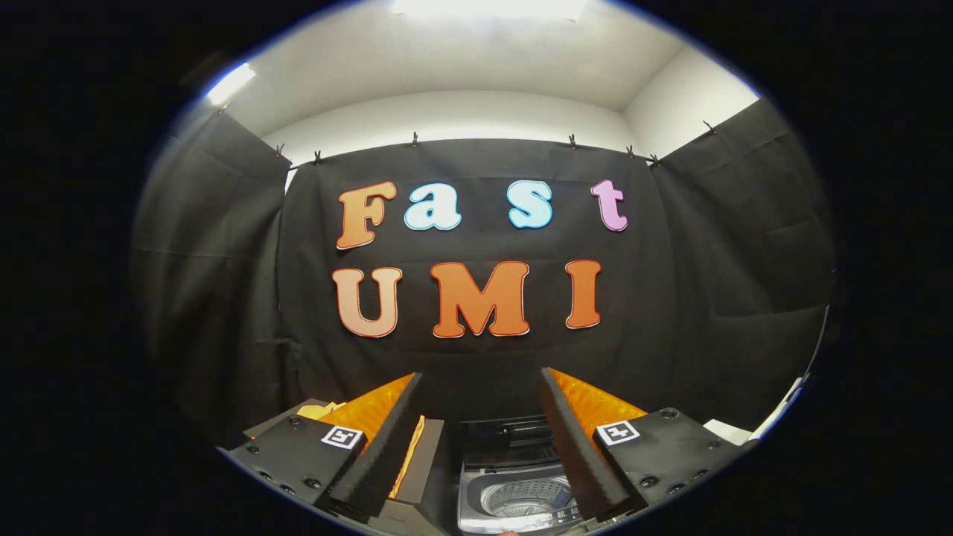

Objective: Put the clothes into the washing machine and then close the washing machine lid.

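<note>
A small grey washing machine (521, 499) stands low between my fingers, its round drum (527, 495) open to view. Its dark lid (510, 433) is raised at the back. My gripper (482, 374) is open and held above the machine, pointing at the booth's black wall, with nothing between its fingers. To the left, partly hidden behind the left finger, something yellow (414, 455) that looks like cloth lies against a dark box (430, 465). More of the yellow stuff (326, 410) peeks out further left.
The black cloth wall (476, 350) hangs close behind the machine and wraps round both sides. A white surface or object (728, 430) shows at the far right, beyond the right finger.
</note>
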A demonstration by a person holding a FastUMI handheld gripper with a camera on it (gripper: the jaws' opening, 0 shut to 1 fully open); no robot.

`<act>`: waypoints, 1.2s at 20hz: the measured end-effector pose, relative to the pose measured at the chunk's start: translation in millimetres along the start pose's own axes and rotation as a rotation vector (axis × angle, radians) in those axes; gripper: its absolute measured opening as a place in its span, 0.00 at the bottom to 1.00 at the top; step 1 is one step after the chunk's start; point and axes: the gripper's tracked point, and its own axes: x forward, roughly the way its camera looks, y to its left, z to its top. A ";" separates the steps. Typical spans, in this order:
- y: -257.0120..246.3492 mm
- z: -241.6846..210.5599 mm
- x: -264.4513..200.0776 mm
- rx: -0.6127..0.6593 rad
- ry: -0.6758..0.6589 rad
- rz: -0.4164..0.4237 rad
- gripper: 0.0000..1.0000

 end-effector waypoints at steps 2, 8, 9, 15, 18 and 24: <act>-7.2 -3.7 5.1 0.002 0.001 0.010 0.98; -19.7 -18.2 18.8 0.084 -0.004 0.044 0.99; -24.1 -20.6 21.1 0.081 -0.002 0.038 0.99; 8.9 -20.5 43.5 0.064 0.007 -0.014 0.98; 59.5 -27.6 65.2 0.042 0.022 -0.005 0.98; 152.9 -46.9 118.4 0.062 0.059 0.023 0.98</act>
